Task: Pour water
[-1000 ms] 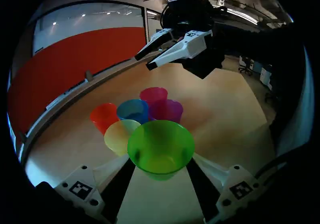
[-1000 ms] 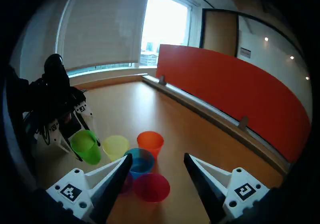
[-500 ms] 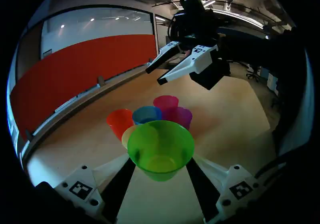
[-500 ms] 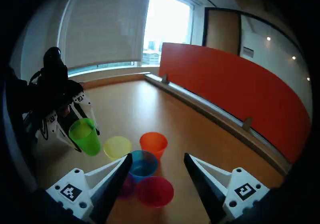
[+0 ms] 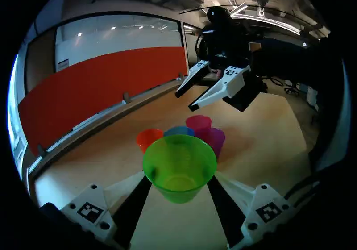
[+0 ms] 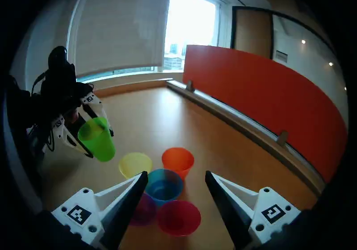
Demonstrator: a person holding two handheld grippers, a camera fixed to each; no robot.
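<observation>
Left gripper: the left gripper (image 5: 178, 182) is clenched on a green translucent plastic cup (image 5: 179, 167), with 1 finger pressed against each side of the cup wall. In the right gripper view this gripper (image 6: 99, 143) is seen at the far left.

Green cup: it is carried in the air above the light wooden table (image 6: 147, 116), left of the other cups. In the right gripper view the cup (image 6: 96, 138) is seen leaning slightly, mouth upward. Whether water is inside cannot be told.

Right gripper: the right gripper (image 6: 175, 175) is released, its 2 fingers spread wide with nothing gripped between them. It is held above the cluster of cups. In the left gripper view it (image 5: 185, 102) is seen raised over the far side of the cluster.

Cups on the table: 5 plastic cups are set upright and packed close together.

Far row: a yellow plastic cup (image 6: 134, 164) at the left and an orange plastic cup (image 6: 177, 160) at the right.

Middle: a blue plastic cup (image 6: 163, 185).

Near row: a purple plastic cup (image 6: 145, 207) at the left and a pink plastic cup (image 6: 178, 218) at the right.

Backdrop: a red-orange partition panel (image 6: 267, 102) is fixed along the right edge of the table, and a bright window (image 6: 189, 27) is seen beyond it.
</observation>
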